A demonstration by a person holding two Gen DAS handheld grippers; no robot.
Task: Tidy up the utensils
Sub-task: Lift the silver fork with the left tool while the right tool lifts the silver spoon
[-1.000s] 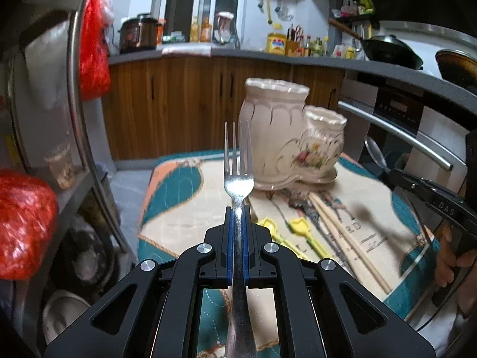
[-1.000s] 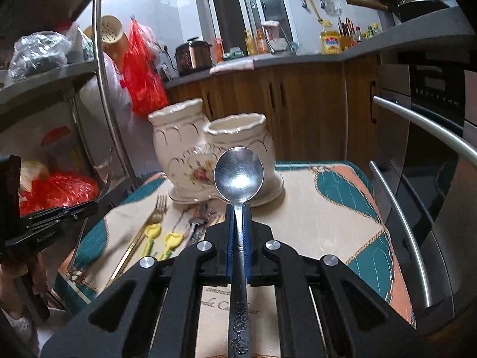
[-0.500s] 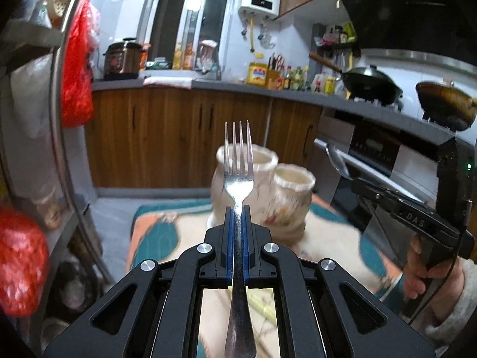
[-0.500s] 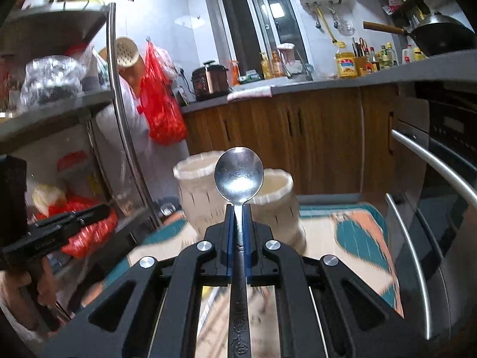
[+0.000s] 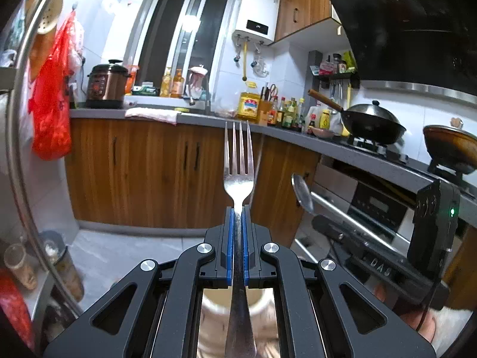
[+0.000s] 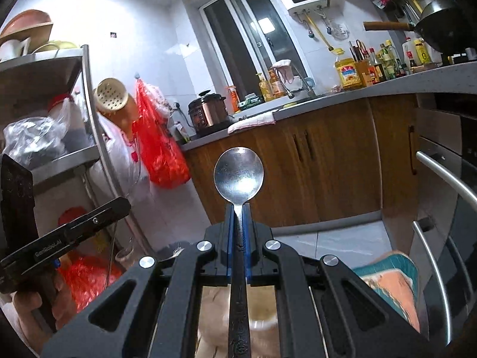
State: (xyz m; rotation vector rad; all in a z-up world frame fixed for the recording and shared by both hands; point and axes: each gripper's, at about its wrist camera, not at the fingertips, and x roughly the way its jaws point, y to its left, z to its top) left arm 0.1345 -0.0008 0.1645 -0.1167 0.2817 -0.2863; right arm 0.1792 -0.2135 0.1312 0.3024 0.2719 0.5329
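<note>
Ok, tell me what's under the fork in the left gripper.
Under the fork, clamped in the left gripper, a cream ceramic holder shows through the gaps in the frame, its open mouth below the handle. The frame and handle cover most of it, so its contents can't be seen.

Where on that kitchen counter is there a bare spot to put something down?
The grey counter has a bare strip along its front edge, below the bottles and wok. Behind that it is crowded. Further left, the pink cloth and rice cooker fill it. The tablecloth corner at lower right also looks bare.
</note>
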